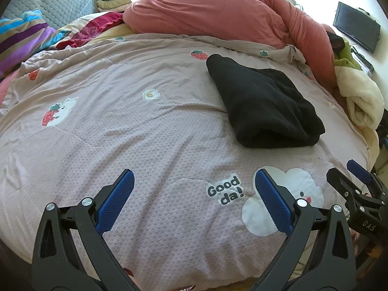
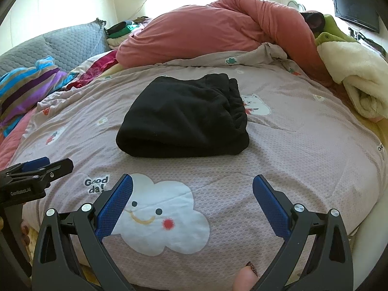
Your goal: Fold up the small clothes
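Note:
A black garment (image 1: 262, 104) lies folded into a thick bundle on the pink printed bedspread (image 1: 145, 133). It also shows in the right wrist view (image 2: 186, 118), in the middle of the bed. My left gripper (image 1: 194, 177) is open and empty, held above the bedspread's near edge, well short and left of the garment. My right gripper (image 2: 192, 181) is open and empty, above the cloud print, just in front of the garment. Each gripper shows at the side of the other's view: the right one (image 1: 349, 177), the left one (image 2: 48, 165).
A salmon duvet (image 2: 213, 31) is heaped at the back. A cream fleece blanket (image 2: 359, 82) lies at the right edge, a striped pillow (image 2: 26, 84) and red cloth at the left. Folded clothes (image 2: 123, 30) are stacked at the far back. A dark screen (image 2: 355, 6) hangs on the right wall.

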The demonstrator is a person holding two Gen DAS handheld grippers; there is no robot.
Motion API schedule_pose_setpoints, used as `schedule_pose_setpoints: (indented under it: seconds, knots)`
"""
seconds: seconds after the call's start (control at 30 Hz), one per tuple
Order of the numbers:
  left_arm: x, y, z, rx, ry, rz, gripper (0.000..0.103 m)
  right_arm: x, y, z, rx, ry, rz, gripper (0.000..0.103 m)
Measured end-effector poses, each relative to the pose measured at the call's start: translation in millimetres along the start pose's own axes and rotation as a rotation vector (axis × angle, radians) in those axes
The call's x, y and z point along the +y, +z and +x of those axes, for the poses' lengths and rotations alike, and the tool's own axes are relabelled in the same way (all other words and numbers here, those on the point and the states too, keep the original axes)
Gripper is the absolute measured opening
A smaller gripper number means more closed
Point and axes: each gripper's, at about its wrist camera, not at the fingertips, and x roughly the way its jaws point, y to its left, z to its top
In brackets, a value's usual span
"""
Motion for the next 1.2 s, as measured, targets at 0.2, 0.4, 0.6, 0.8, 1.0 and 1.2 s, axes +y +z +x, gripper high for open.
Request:
schedule_pose_setpoints:
  seconds: [0.2, 0.4, 0.6, 0.8, 1.0, 1.2]
  knots:
    - [-0.2, 0.0, -1.1, -0.005, 0.004, -0.003, 0.093, 0.0, -0.1, -1.7, -0.006, 0.001, 0.003, 0.098]
    - [0.9, -0.7, -2.1, -0.008, 0.003, -0.012, 0.093, 0.0, 0.6, -2.4, -0.009, 0.000, 0.002, 0.098]
    - [3.1, -0.4, -2.4, -0.005, 0.005, -0.014, 0.093, 0.5, 0.8, -3.7, -0.009, -0.001, 0.002, 0.098]
    - [2.8, -0.9, -3.1, -0.005, 0.012, -0.014, 0.093, 0.5, 0.3, -3.3, -0.007, -0.002, 0.002, 0.098]
    - [3.7, -1.5, -1.9, 0.000, 0.022, -0.013, 0.093, 2.0, -0.6, -4.4, -0.007, 0.003, -0.002, 0.098]
    - [2.7, -1.6, -3.2, -0.003, 0.028, -0.005, 0.093, 2.2, -0.4, -4.4, -0.007, 0.003, 0.001, 0.098]
